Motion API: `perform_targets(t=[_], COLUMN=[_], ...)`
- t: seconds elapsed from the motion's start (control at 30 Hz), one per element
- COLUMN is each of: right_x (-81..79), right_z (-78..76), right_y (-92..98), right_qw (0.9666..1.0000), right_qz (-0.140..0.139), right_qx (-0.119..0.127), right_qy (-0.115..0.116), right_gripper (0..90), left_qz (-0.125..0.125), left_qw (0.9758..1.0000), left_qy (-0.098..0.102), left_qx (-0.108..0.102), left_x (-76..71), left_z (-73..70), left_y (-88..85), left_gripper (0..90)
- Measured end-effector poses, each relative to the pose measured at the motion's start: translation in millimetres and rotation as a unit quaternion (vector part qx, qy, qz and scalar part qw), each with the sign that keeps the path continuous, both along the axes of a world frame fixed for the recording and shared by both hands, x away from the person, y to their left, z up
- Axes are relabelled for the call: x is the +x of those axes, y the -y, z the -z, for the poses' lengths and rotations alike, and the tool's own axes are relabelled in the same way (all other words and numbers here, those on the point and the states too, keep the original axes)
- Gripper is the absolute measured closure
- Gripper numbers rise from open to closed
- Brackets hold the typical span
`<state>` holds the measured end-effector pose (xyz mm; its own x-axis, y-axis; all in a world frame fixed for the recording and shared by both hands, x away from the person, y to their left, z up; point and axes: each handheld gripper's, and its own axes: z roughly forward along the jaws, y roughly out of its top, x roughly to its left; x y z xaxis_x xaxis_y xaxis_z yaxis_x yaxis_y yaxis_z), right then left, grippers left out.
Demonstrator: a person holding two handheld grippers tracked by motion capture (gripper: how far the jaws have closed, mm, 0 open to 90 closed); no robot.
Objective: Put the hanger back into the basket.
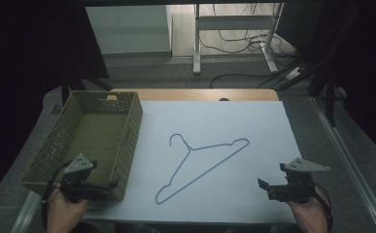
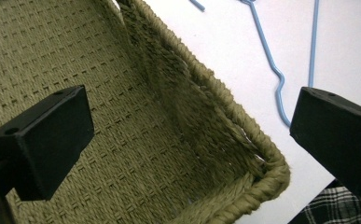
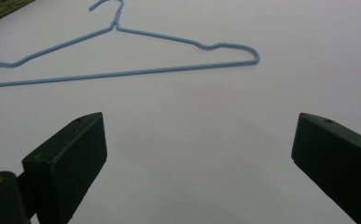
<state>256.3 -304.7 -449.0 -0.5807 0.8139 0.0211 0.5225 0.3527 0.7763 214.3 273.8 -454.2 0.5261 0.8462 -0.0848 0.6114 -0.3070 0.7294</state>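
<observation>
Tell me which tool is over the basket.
The left tool: it hangs open at the woven basket's near corner, while the right tool is open above bare white table beside the blue hanger.

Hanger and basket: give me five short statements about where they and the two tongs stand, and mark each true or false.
1. The blue wire hanger lies flat on the white table top. True.
2. The woven basket holds the hanger. False: the hanger lies on the table beside the basket.
3. The left tongs are open, over the basket's near corner. True.
4. The right tongs are shut on the hanger. False: they are open and clear of it.
5. The basket stands at the table's right side. False: it stands at the left.
</observation>
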Motion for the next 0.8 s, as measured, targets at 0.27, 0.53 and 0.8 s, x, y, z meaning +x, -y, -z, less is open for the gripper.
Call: perform_targets(t=[0.27, 0.53, 0.8], right_x=[1.1, 0.6, 0.4], right_z=[3.1, 3.0, 2.1], right_y=[-2.5, -3.0, -3.3], right_qw=[1.0000, 1.0000, 0.9999], right_qz=[-0.003, -0.002, -0.003], right_qx=[-0.002, -0.007, -0.010], right_qy=[-0.004, 0.002, 0.007], right_gripper=[2.7, 2.7, 2.7], left_qz=[-0.005, 0.004, 0.016], left_qw=[1.0000, 0.9999, 0.9996], left_qy=[0.005, 0.009, 0.010], left_qx=[0.007, 0.004, -0.020], left_x=[-0.2, 1.1, 4.0], left_z=[-1.2, -2.7, -11.4], left_y=[1.2, 4.2, 10.2], left_gripper=[0.5, 0.2, 1.7])
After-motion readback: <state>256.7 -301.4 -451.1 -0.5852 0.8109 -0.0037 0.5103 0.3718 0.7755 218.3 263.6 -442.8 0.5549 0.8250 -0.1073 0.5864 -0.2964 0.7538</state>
